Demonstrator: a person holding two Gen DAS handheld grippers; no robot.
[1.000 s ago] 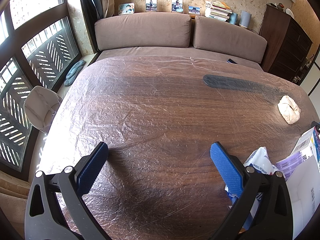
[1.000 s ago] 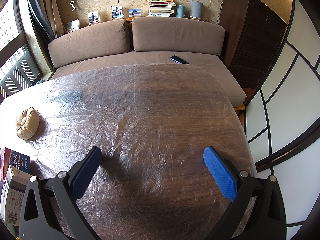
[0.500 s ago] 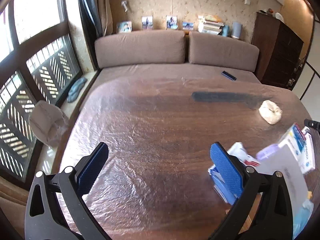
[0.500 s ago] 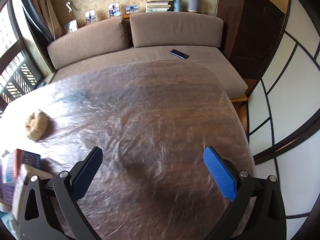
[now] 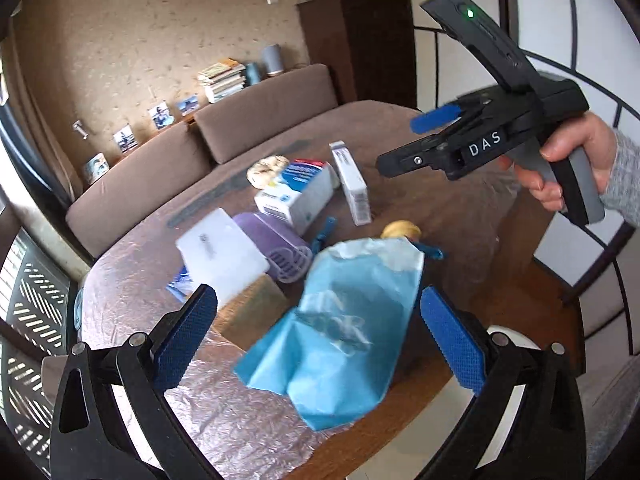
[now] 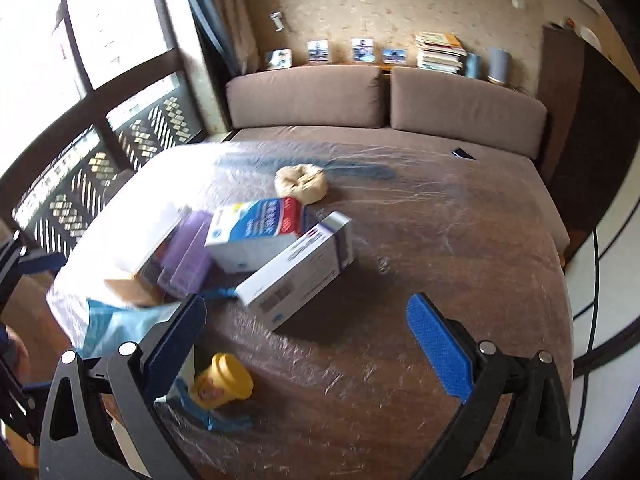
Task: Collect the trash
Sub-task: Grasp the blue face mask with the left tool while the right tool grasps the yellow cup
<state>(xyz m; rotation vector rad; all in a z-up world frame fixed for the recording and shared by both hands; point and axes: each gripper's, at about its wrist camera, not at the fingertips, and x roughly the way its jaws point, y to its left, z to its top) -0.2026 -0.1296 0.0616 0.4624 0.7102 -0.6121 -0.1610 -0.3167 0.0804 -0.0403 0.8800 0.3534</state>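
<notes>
Swung round in the last second from bare tabletop onto the litter itself. Through the left tongs (image 5: 316,304), spread wide and gripping nothing, now facing a crumpled light-blue plastic bag (image 5: 344,320) in the lower middle of the frame, lying between the two fingers but not pinched. Behind it, toward the centre and upper left, all resting on the wooden table under wrinkled clear film (image 5: 460,216): a ribbed purple plastic container (image 5: 276,240), a flat white box (image 5: 220,252), a white-and-blue carton (image 5: 296,196), a long narrow white box (image 5: 352,184) and a beige crumpled wad (image 5: 266,166).

Through the right tongs (image 6: 304,312), equally wide open and empty, looking down on that long box at frame centre, with a small yellow lidded tub (image 6: 222,380) at lower left, just beside the left finger.

Means, probably, the search is over and the picking can begin: nothing collected yet, bag nearest to hand. Likely next: close on the bag first, gently, since thin film slips and bunches.
</notes>
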